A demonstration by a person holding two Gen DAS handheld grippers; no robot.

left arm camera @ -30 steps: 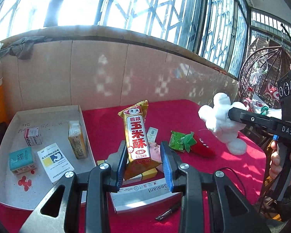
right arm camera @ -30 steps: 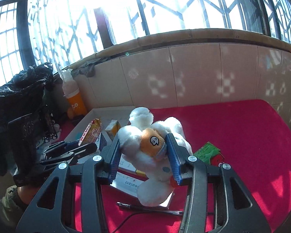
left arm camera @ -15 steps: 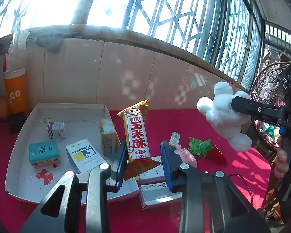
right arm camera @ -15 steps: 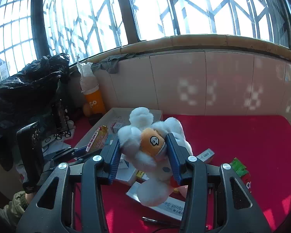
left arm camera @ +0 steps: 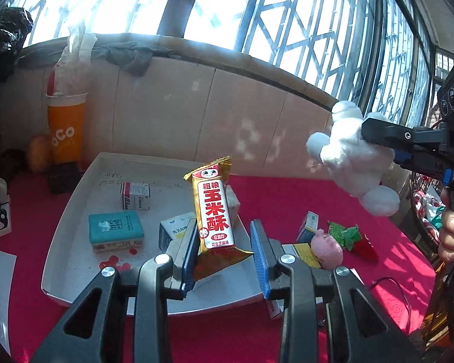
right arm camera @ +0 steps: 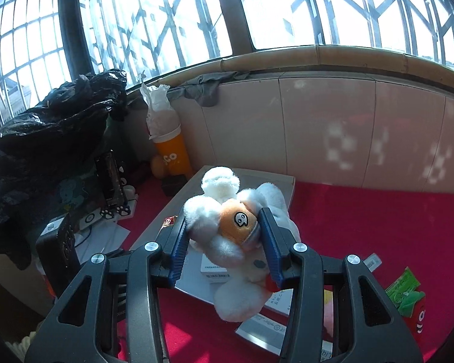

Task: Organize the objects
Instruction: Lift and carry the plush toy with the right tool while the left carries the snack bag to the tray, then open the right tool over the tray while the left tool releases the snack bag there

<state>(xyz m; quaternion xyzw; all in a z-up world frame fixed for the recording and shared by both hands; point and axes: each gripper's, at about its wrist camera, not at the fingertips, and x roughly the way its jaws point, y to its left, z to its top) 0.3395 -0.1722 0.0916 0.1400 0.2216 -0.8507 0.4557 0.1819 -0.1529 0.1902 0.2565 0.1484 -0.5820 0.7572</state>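
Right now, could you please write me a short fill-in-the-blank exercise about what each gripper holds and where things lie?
1. The left gripper holds a snack ____.
2. The right gripper is shut on a white ____ toy.
3. The teal box lies inside the white ____.
4. The table has a ____ cloth on it.

Missing words: bar; plush; tray; red

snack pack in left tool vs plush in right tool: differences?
The snack pack is a flat, glossy yellow-and-red wrapper with print; the plush toy is a fluffy white bundle with an orange patch. The snack pack stands upright in the left tool; the plush toy fills and droops below the right tool. Both are held above the white tray.
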